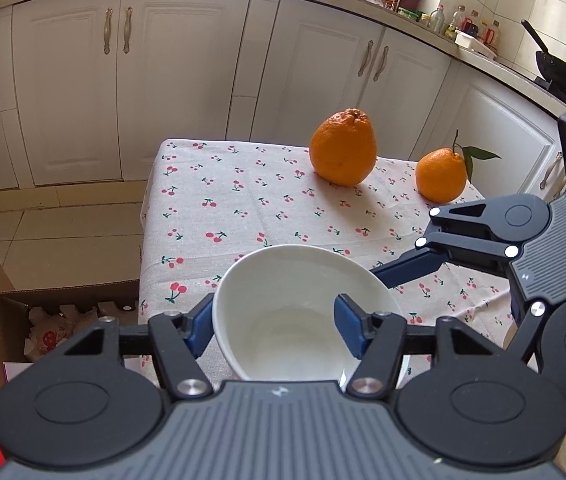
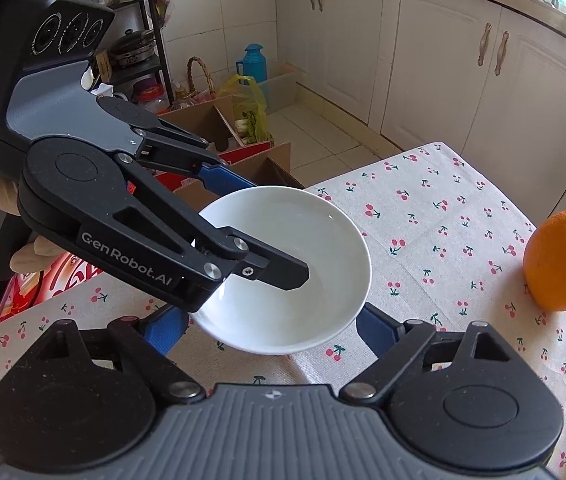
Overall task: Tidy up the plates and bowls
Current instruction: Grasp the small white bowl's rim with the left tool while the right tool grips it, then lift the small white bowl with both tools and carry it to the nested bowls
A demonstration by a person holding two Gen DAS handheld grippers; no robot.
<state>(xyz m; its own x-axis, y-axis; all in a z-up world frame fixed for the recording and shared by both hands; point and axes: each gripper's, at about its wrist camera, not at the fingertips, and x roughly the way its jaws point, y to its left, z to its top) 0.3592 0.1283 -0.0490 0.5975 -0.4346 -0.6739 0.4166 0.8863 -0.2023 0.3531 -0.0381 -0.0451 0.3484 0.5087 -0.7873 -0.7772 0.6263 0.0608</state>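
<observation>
White bowl (image 1: 283, 312) clamped at rim by left tongs (image 1: 273, 328); right tongs (image 2: 271, 330) apart, straddling bowl. Only left view shows leafy orange (image 1: 441, 176) beyond bowl.

A home kitchen: white cabinets (image 1: 187, 80), countertop bottles (image 1: 459, 20), wok (image 1: 559, 72), tiled floor (image 1: 43, 236).

left tongs (image 1: 273, 326) clamped on white bowl (image 1: 303, 312) rim, two oranges (image 1: 342, 148) on cherry-print tablecloth (image 1: 243, 200)

"GenRobot.AI" (also "DAS") on left claw (image 2: 243, 216)
</observation>
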